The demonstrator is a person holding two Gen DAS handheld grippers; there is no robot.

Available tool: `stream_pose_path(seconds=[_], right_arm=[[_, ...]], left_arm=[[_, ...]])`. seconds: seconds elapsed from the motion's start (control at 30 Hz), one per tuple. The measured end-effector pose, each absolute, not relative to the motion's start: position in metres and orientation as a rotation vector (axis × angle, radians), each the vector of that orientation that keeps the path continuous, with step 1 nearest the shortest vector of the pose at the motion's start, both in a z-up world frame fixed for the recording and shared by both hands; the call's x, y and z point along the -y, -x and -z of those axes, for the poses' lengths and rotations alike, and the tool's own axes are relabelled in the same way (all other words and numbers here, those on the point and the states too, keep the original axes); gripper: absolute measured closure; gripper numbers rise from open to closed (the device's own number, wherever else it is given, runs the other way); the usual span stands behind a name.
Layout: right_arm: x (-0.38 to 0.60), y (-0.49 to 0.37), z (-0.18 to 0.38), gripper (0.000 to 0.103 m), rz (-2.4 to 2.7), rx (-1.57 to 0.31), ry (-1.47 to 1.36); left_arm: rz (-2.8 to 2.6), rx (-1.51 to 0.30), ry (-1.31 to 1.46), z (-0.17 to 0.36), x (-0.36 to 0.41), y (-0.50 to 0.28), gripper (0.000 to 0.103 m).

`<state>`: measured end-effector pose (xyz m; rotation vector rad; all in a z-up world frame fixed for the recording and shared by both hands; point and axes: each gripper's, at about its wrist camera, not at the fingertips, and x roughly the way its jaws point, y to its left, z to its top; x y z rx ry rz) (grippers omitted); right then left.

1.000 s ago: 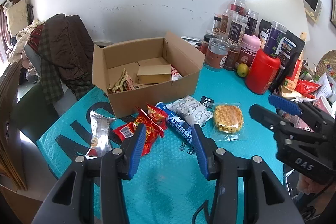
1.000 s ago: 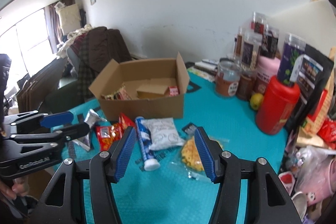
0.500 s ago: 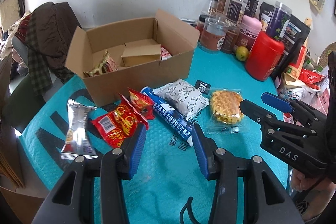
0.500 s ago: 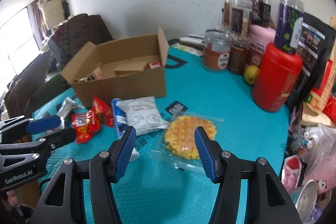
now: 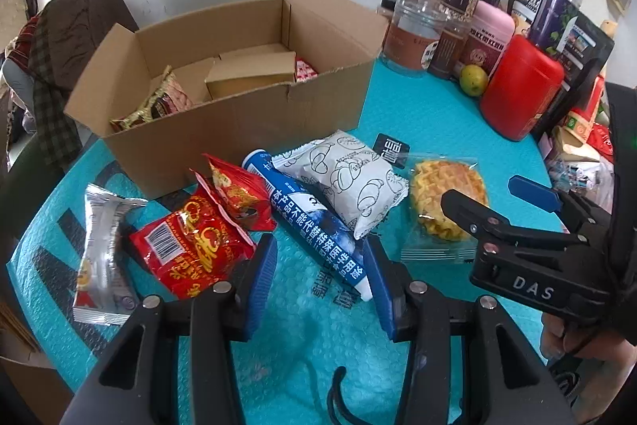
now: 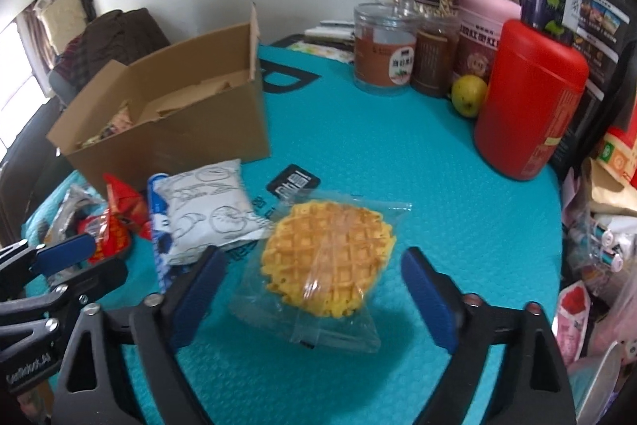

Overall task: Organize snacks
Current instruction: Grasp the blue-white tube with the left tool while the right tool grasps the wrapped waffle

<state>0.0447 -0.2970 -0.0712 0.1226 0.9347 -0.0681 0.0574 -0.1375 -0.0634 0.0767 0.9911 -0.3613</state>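
An open cardboard box [image 5: 239, 130] [image 6: 179, 130] stands on the teal mat with packets inside. In front of it lie a silver packet [image 5: 101, 249], two red packets [image 5: 191, 249], a blue tube [image 5: 314, 226], a white croissant pack [image 5: 350, 182] [image 6: 207, 210] and a bagged waffle [image 5: 446, 198] [image 6: 330, 253]. My left gripper [image 5: 318, 265] is open and straddles the tube's near end without pressing it. The jaws of my right gripper [image 6: 312, 257] are opening wide. The waffle lies between them, and the pads stay off it.
Jars, a red canister [image 5: 521, 86] [image 6: 529, 98] and a green fruit [image 6: 469, 94] crowd the back right. Bags pile up along the right edge. A black tag [image 6: 292, 184] lies behind the waffle. A chair draped with clothes stands at the far left.
Both grippers have come down and closer to the snacks. The right jaws have spread much wider around the waffle. The left jaws keep the same gap, now at the tube's end.
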Motion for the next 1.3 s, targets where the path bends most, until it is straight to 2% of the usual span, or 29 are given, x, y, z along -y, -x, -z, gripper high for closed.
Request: stream_pose_path(seconds=[0.1,0.67,0.73,0.83,1.07,1.3], right_arm=[[0.299,-0.057,0.082,0.001,0.105,-0.972,-0.116],[0.309,-0.076,0.118,0.001,0.130,-1.074,-0.159],[0.309,-0.071,0.117,0.003,0.129,-1.058,-0.140],[0.307,-0.066,0.116,0.013,0.141,-1.049,-0.118],[0.311,-0.053,0.112,0.019,0.124,-1.038,-0.149],[0.312,-0.042,0.111,0.020,0.113,-1.034,-0.174]], left_arm=[[0.363,-1.004,-0.074,0.069,0.139,-0.062,0.058],[0.415,-1.106,-0.022,0.098,0.153,-0.084,0.058],[0.414,-1.103,-0.018,0.100,0.155,-0.085,0.058],[0.416,-1.083,-0.018,0.102,0.158,-0.085,0.058],[0.425,-1.077,-0.021,0.101,0.156,-0.081,0.059],[0.413,-1.096,-0.028,0.104,0.144,-0.069,0.063]])
